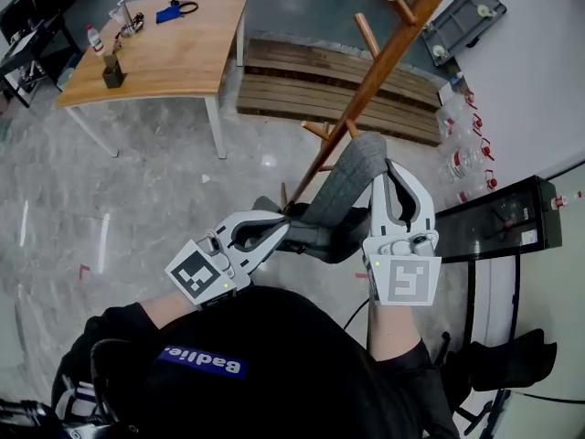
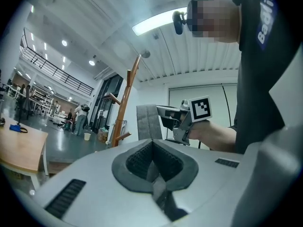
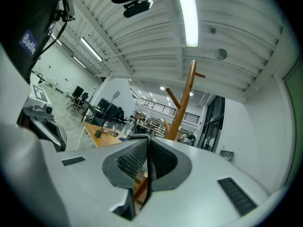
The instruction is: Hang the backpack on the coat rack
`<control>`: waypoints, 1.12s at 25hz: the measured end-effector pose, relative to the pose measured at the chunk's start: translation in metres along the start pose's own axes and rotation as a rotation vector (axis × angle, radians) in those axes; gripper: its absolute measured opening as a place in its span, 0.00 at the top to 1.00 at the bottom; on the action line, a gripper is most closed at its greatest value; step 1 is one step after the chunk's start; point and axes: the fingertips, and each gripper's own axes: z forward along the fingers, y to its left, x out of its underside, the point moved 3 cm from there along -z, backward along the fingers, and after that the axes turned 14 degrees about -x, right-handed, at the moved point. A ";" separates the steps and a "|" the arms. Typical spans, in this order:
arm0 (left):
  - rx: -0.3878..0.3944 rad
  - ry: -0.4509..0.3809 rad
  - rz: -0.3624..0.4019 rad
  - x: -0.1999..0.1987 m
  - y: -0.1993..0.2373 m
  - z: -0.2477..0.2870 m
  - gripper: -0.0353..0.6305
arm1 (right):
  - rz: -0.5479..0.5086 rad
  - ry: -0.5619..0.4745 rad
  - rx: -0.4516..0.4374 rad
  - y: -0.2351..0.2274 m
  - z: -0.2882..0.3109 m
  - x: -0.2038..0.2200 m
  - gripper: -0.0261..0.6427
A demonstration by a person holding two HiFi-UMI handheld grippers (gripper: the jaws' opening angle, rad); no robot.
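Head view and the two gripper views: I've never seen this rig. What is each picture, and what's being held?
There is no robot here: a person holds a two-jaw gripper in each hand. The head view looks down from the person's head. Each gripper view rides on its gripper and looks along the jaws. The left gripper is shut on narrow webbing. The right gripper is shut on a wide grey strap. Both seem to belong to the backpack. The wooden coat rack stands just ahead, and a table stands farther off.

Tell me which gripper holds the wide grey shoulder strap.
The right gripper: the shoulder strap hangs from its jaws; the left gripper pinches a narrow strap.
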 end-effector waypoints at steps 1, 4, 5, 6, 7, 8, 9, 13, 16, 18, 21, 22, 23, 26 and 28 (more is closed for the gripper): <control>0.017 -0.002 0.001 -0.002 0.005 0.002 0.93 | -0.010 0.012 0.011 -0.004 0.005 0.000 0.93; 0.061 -0.001 -0.002 -0.006 0.019 0.009 0.93 | -0.027 0.052 0.046 -0.017 0.020 0.001 0.93; 0.076 0.001 -0.002 -0.007 0.023 0.012 0.93 | -0.027 0.068 0.057 -0.022 0.024 0.002 0.93; 0.090 0.003 -0.003 -0.007 0.026 0.015 0.93 | -0.027 0.083 0.061 -0.027 0.029 0.004 0.93; 0.102 0.007 -0.004 -0.007 0.029 0.018 0.93 | -0.031 0.095 0.057 -0.030 0.034 0.007 0.93; 0.112 0.012 -0.006 -0.007 0.033 0.020 0.93 | -0.038 0.106 0.050 -0.033 0.039 0.010 0.93; 0.120 0.017 -0.010 -0.006 0.036 0.022 0.93 | -0.046 0.115 0.046 -0.037 0.045 0.013 0.93; 0.148 0.026 -0.021 -0.005 0.046 0.026 0.93 | -0.034 0.153 0.046 -0.048 0.062 0.026 0.93; 0.166 0.025 -0.024 -0.003 0.053 0.026 0.93 | -0.025 0.198 0.041 -0.048 0.070 0.040 0.93; 0.178 0.026 -0.031 -0.002 0.056 0.026 0.93 | -0.025 0.225 0.040 -0.046 0.074 0.047 0.93; 0.193 0.045 -0.043 0.001 0.060 0.028 0.93 | -0.028 0.259 0.034 -0.048 0.076 0.056 0.93; 0.196 0.053 -0.041 0.003 0.062 0.028 0.93 | -0.029 0.268 0.031 -0.048 0.077 0.059 0.93; 0.199 0.057 -0.037 0.005 0.063 0.030 0.93 | -0.029 0.275 0.027 -0.050 0.078 0.062 0.93; 0.194 0.058 -0.028 0.008 0.063 0.033 0.93 | -0.014 0.293 -0.002 -0.052 0.078 0.072 0.93; 0.177 0.063 -0.027 0.009 0.062 0.037 0.93 | -0.010 0.304 -0.038 -0.052 0.078 0.079 0.93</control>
